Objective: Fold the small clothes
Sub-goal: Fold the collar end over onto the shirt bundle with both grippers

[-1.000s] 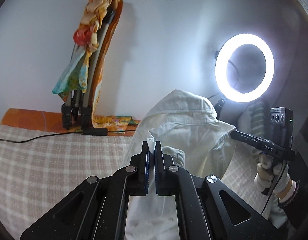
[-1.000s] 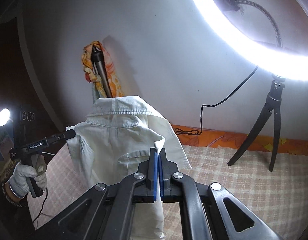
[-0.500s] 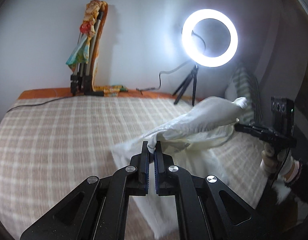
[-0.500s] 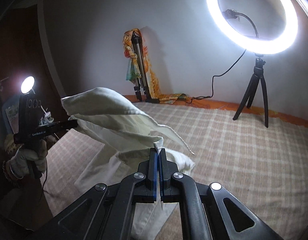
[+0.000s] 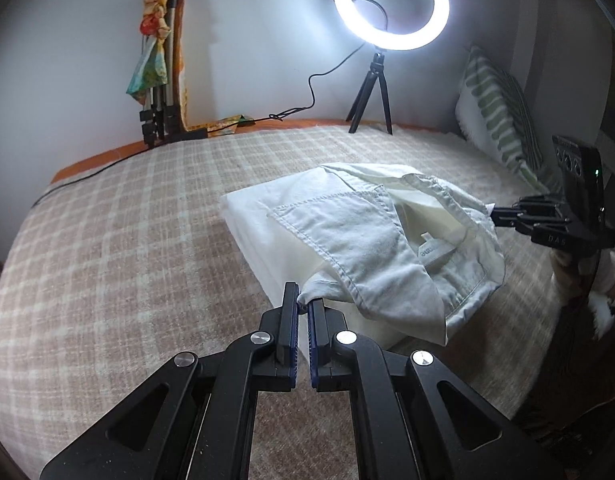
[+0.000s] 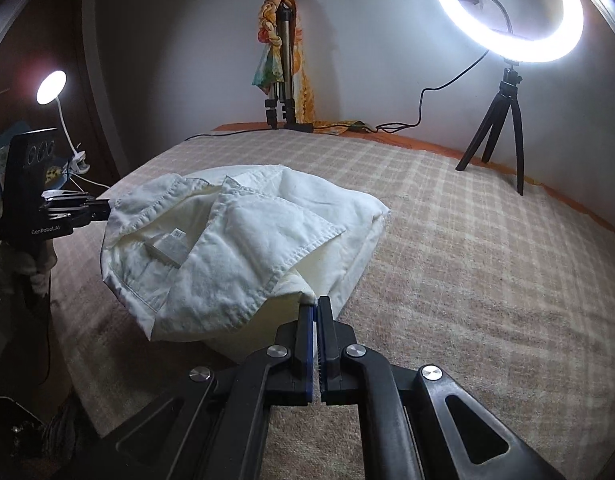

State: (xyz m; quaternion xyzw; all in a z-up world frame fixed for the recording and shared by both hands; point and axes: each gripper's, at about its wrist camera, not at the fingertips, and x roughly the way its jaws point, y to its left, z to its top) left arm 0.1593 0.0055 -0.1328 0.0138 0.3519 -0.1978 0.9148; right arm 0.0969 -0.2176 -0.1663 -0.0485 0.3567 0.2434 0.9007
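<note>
A pale cream shirt (image 5: 359, 236) lies with its far part on the checked blanket (image 5: 127, 248) while its near edge is held off the bed. My left gripper (image 5: 303, 304) is shut on one corner of that edge. In the right wrist view the shirt (image 6: 243, 248) shows its collar and label, and my right gripper (image 6: 317, 306) is shut on the other corner. Each gripper also appears in the other's view: the right gripper (image 5: 497, 211) at the shirt's right end, the left gripper (image 6: 105, 208) at its left end, both in gloved hands.
A lit ring light (image 5: 391, 4) on a small tripod stands at the bed's far edge with its cable (image 5: 307, 100). A folded tripod wrapped in colourful cloth (image 5: 159, 64) leans on the wall. A striped pillow (image 5: 495, 120) sits at the right. A clip lamp (image 6: 51, 88) glows on the left.
Both grippers came down and forward with the shirt. It hung upright between them before; now its far part is spread on the blanket. Both grips have stayed shut.
</note>
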